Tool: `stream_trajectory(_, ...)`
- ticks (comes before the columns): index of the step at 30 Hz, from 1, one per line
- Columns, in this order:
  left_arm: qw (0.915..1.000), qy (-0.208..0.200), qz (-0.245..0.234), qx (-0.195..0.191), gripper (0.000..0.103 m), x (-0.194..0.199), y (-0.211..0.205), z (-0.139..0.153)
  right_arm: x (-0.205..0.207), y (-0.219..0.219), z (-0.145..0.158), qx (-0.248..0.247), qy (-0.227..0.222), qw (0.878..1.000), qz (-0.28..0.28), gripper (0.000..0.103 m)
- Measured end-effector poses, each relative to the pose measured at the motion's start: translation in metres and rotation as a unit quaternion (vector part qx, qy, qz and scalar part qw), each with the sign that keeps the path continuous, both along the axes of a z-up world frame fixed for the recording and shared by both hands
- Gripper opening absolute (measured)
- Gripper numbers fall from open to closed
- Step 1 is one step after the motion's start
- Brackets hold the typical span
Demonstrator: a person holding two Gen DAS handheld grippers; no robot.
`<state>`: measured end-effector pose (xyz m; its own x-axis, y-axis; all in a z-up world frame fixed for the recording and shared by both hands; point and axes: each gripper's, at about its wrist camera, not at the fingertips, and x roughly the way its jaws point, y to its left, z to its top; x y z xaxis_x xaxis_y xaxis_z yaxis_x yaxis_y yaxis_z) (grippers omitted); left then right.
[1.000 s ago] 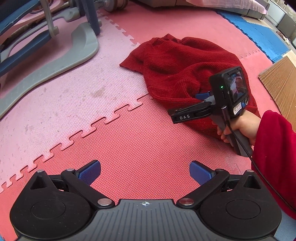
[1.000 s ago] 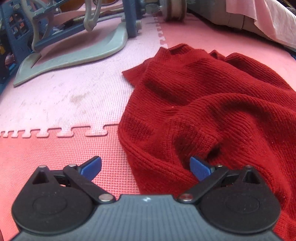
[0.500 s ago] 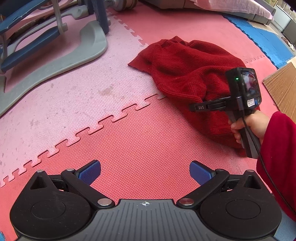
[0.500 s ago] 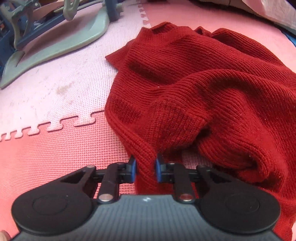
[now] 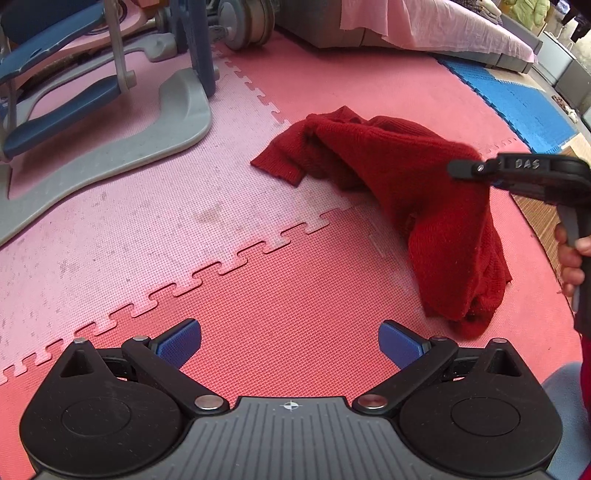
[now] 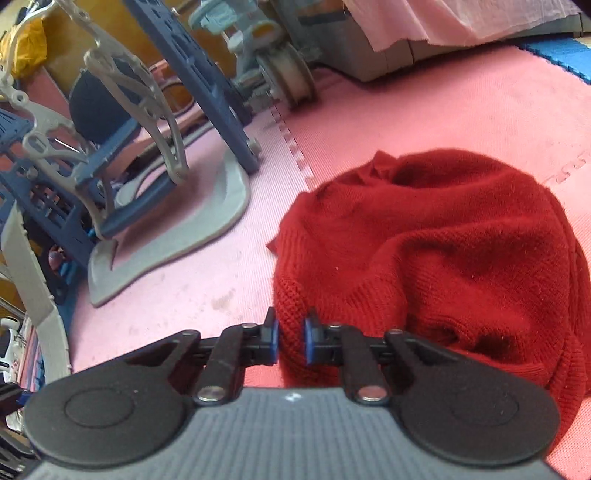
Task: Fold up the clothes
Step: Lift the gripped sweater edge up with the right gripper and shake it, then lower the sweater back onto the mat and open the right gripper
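A red knitted sweater (image 5: 417, 192) lies bunched on the foam floor mat, with one edge lifted off the floor. My right gripper (image 6: 291, 341) is shut on the sweater's (image 6: 443, 258) ribbed edge, and the cloth hangs from it in folds. In the left wrist view the right gripper (image 5: 476, 170) shows at the right, held by a hand, with the cloth draping down below it. My left gripper (image 5: 290, 341) stands open over bare red mat, apart from the sweater, nothing between its blue pads.
A grey and blue plastic rocker frame (image 5: 110, 122) stands at the back left on the pale pink mat. A bed base with a pink sheet (image 5: 424, 29) runs along the back. Blue mat tiles (image 5: 517, 99) and cardboard (image 5: 543, 218) lie at the right.
My right gripper closed on the sweater's edge and has raised it up and to the right, pulling the cloth off the floor. The left gripper stayed open and drew back a little.
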<state>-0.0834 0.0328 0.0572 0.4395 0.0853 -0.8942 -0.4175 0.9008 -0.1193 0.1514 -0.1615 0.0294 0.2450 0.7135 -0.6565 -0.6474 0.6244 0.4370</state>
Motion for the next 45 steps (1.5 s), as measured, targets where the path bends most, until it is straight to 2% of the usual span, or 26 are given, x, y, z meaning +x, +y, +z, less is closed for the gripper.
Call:
stream_trajectory(7, 0.9993, -0.037, -0.005, -0.002, 0.103, 0.005, -0.001, 0.025, 0.008, -0.018, 0.112, 0.075, -0.077, 0.994, -0.017, 0.013)
stream_trajectory(11, 0.999, -0.044, -0.006, -0.002, 0.103, 0.008, -0.001, 0.031, 0.011, -0.025, 0.159, 0.093, -0.121, 0.988, -0.028, 0.013)
stream_trajectory(18, 0.9987, -0.051, -0.002, -0.007, 0.103, 0.01, 0.003, 0.037, 0.008, -0.027, 0.221, 0.098, -0.17, 0.98, -0.027, 0.012)
stream_trajectory(22, 0.9984, -0.057, -0.007, -0.006, 0.103, 0.012, 0.002, 0.042, 0.002, -0.026, 0.245, 0.096, -0.176, 0.979, -0.023, 0.01)
stream_trajectory(25, 0.9981, -0.06, -0.008, -0.006, 0.103, 0.014, 0.006, 0.045, -0.008, -0.02, 0.255, 0.114, -0.168, 0.979, 0.002, 0.009)
stream_trajectory(30, 0.9974, -0.068, 0.024, -0.001, 0.103, 0.005, 0.026, 0.053, -0.031, -0.006, 0.269, 0.162, -0.155, 0.972, 0.064, 0.001)
stream_trajectory(33, 0.9958, -0.071, 0.057, 0.003, 0.103, -0.005, 0.041, 0.057, -0.061, 0.016, 0.281, 0.106, -0.196, 0.97, 0.097, 0.001)
stream_trajectory(43, 0.9957, -0.064, 0.067, 0.005, 0.103, -0.017, 0.049, 0.054, -0.048, 0.048, 0.229, 0.036, -0.147, 0.982, 0.112, 0.001)
stream_trajectory(45, 0.9957, -0.062, 0.068, 0.006, 0.103, -0.019, 0.051, 0.054, -0.058, 0.05, 0.22, 0.026, -0.134, 0.984, 0.114, 0.001)
